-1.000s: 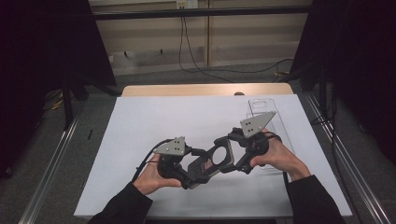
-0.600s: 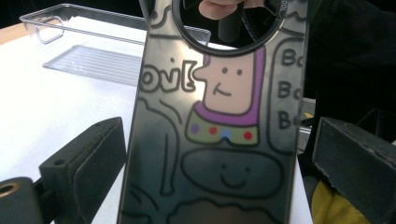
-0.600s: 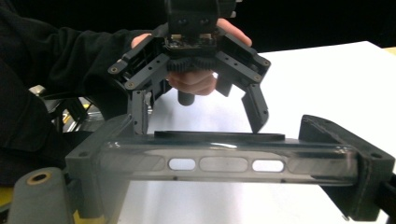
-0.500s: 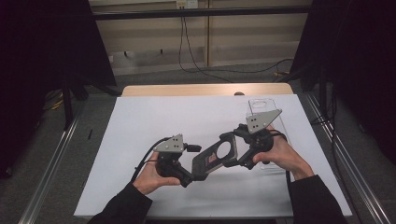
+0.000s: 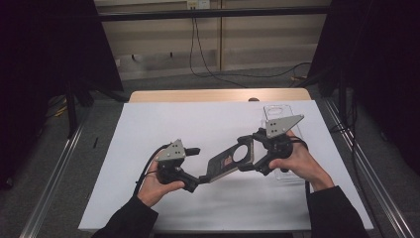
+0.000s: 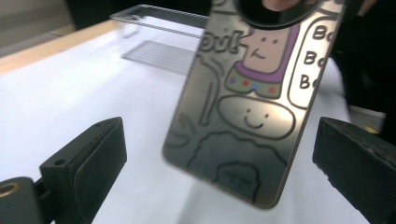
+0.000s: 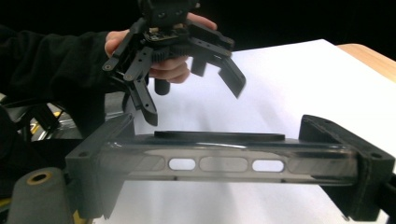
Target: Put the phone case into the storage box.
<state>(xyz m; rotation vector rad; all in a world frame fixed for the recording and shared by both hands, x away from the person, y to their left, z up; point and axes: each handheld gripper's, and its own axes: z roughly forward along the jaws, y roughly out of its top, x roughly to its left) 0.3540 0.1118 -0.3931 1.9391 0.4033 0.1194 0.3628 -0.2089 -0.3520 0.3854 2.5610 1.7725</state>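
A glossy phone case (image 5: pixel 229 160) printed with cartoon figures and a round black ring hangs above the white table. My right gripper (image 5: pixel 249 156) is shut on its upper end. In the right gripper view both jaws of this gripper (image 7: pixel 224 161) press on the case (image 7: pixel 210 163) edgewise. My left gripper (image 5: pixel 198 179) is at the case's lower end. In the left gripper view the case (image 6: pixel 252 93) stands between the wide-apart jaws of this gripper (image 6: pixel 219 172) without touching either. The right gripper view also shows the left gripper (image 7: pixel 196 70) open, held in a hand.
A clear plastic case (image 5: pixel 279 113) lies on the white sheet (image 5: pixel 188 124) behind my right hand and appears as a clear plastic case (image 6: pixel 159 28) at the top of the left gripper view. The table's wooden edge (image 5: pixel 218 95) runs along the far side. Metal rails flank the table.
My right gripper has carried the phone case a little right and away from me. The left gripper has stayed at the case's lower end.
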